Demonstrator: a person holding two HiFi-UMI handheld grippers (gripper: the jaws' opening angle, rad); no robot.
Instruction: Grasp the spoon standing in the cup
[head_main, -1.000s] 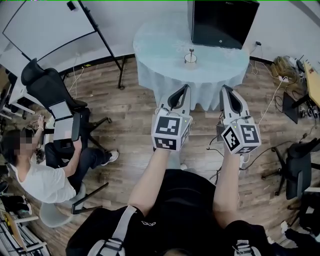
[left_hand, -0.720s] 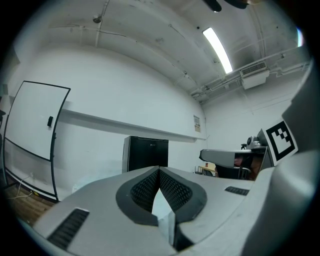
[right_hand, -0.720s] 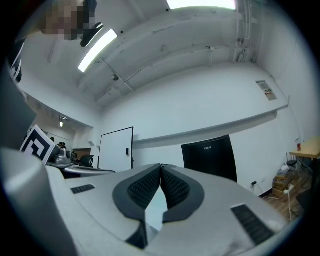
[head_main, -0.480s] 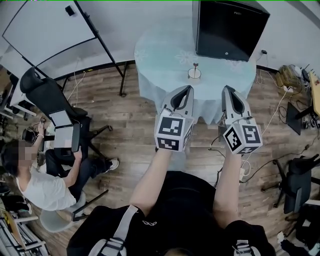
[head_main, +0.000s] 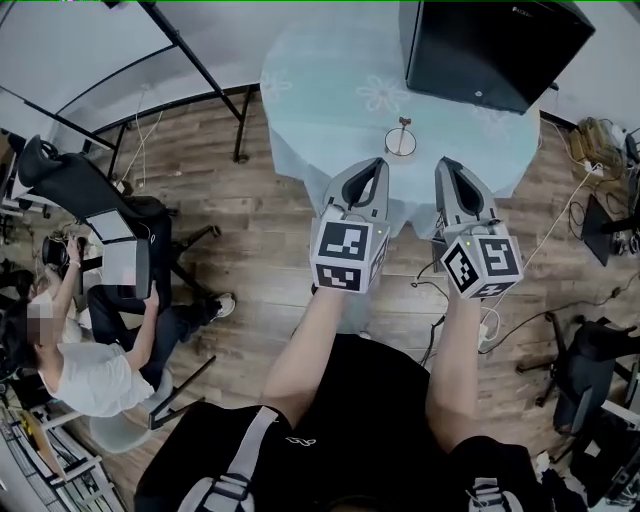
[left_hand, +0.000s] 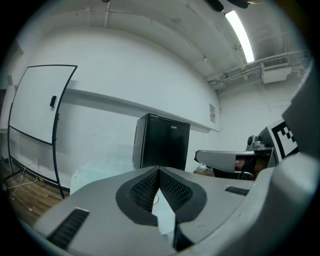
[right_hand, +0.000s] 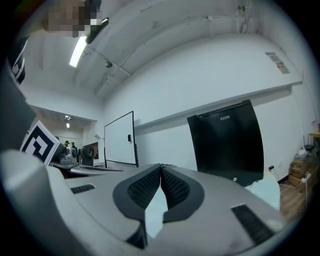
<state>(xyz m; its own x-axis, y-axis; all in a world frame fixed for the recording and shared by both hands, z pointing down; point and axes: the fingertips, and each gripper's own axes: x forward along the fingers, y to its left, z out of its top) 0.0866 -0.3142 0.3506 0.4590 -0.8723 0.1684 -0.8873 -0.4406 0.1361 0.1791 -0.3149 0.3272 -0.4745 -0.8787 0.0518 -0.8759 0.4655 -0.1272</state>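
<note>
While the cup (head_main: 401, 142) is not yet reached, step in hand: the approach; I judge that the grasp itself has not begun.
Cup place: it stands on the round table (head_main: 330, 90), toward the table edge that faces the person.
Spoon (head_main: 404, 124): it stands in the cup, about upright, with its top end above the cup's rim; no gripper touches it.
Cup contents: only the spoon can be made out; whether anything more is inside is too small to tell.
Left gripper (head_main: 375, 162): on the near side of the cup and a little to its left, apart from it; its jaws are together and nothing is between the pads.
Right gripper (head_main: 443, 162): on the near side of the cup and a little to its right, apart from it; its jaws are also closed, on nothing.
Black cabinet (head_main: 490, 45): behind the cup and to its right; its door looks closed, so the inside is hidden.
Next move: as I judge it, one gripper must open its jaws before it arrives, come to the spoon above the cup's rim, put one pad on each side of the handle, and only then close.
Care: the handle is thin and the cup looks light, so a push from the side could probably tip the cup; the approach should be centred on the handle.
</note>
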